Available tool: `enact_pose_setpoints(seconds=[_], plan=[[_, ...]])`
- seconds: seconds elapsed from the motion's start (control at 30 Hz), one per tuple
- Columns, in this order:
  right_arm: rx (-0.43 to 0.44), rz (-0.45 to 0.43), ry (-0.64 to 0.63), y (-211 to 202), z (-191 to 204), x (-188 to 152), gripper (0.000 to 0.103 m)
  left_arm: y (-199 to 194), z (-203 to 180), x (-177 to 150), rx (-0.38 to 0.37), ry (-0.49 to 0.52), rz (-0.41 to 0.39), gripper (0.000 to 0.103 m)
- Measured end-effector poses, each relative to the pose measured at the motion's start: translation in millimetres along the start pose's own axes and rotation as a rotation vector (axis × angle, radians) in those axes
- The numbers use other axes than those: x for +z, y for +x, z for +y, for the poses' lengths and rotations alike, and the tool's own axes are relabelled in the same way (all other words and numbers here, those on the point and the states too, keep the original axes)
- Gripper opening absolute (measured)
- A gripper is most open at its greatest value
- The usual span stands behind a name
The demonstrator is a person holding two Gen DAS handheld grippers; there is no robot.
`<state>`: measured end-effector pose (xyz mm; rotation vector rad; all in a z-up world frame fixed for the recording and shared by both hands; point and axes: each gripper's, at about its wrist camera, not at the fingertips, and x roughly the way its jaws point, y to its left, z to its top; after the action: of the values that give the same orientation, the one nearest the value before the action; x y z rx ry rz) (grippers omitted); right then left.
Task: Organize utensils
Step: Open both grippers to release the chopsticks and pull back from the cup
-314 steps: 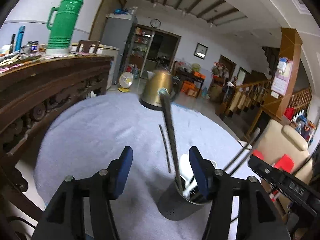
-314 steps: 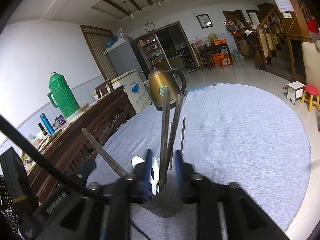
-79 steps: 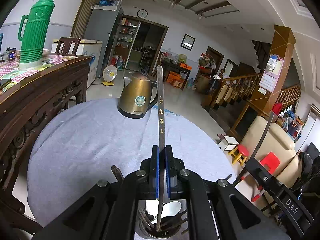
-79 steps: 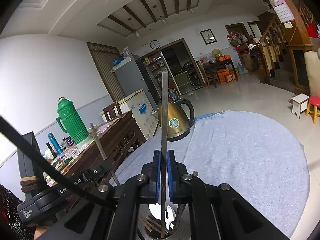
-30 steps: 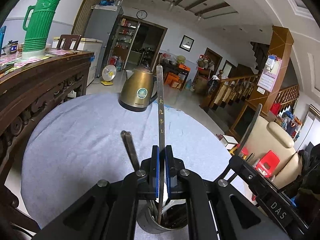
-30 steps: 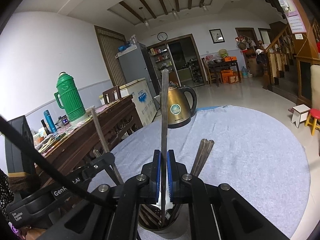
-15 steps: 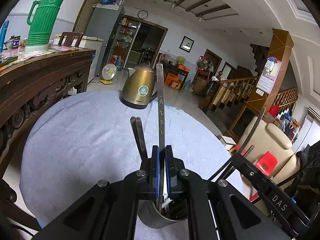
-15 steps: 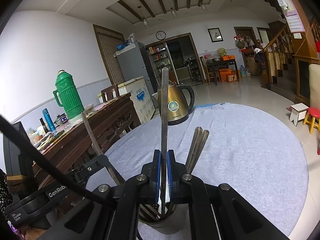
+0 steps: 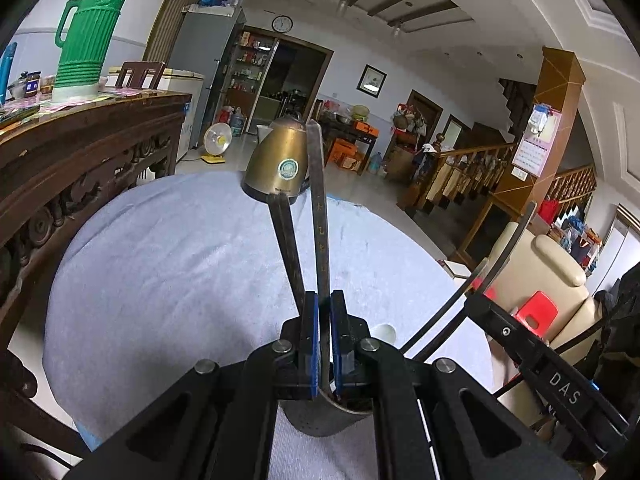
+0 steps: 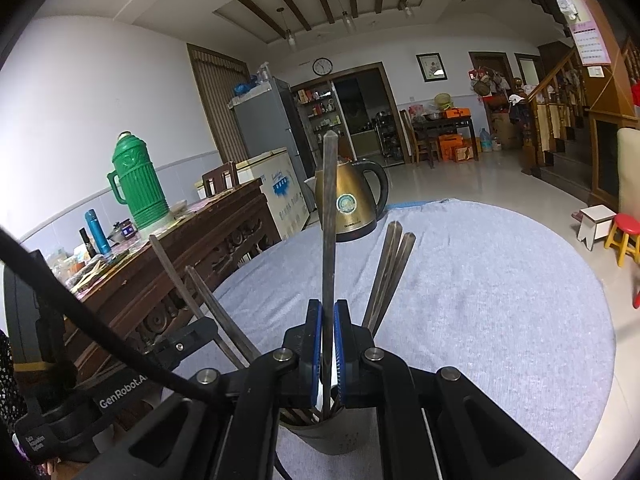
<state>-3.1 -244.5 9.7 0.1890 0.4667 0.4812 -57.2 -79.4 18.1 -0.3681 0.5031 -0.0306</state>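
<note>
A grey metal utensil cup stands on the round table's grey cloth, just under both grippers; it also shows in the right wrist view. My left gripper is shut on a dark chopstick that stands upright with its lower end in the cup. My right gripper is shut on another dark chopstick, also upright with its end in the cup. Other chopsticks lean in the cup, and a white spoon peeks out.
A brass kettle stands at the far side of the table. A carved wooden sideboard with a green thermos runs along the left. Beige armchair and red stools stand to the right.
Both grippers have come lower with their chopsticks, whose ends now sit deeper in the cup. Both stay shut. The cup has not moved.
</note>
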Motion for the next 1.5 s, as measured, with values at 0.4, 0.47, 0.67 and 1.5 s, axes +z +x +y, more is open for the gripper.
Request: enact_pose_setpoints(seconds=[0.4,0.47,0.67,1.5], plan=[[-0.007,0.039,0.005,4.3,-1.3,-10.9,0.007,4.9,1.7,-11.2,0.002,-0.005,0.031,0.006],[-0.010,0.044,0.009,4.8,-2.5,-13.0,0.007,5.4,2.4,-12.6,0.002,-0.003,0.033,0.006],[-0.018,0.056,0.028,3.9,-7.9,-18.2,0.007,5.3,1.7,-14.2,0.002,-0.003,0.041,0.006],[-0.029,0.074,0.043,7.0,-11.1,-19.6,0.008,5.2,1.7,-15.2,0.018,-0.013,0.073,0.012]])
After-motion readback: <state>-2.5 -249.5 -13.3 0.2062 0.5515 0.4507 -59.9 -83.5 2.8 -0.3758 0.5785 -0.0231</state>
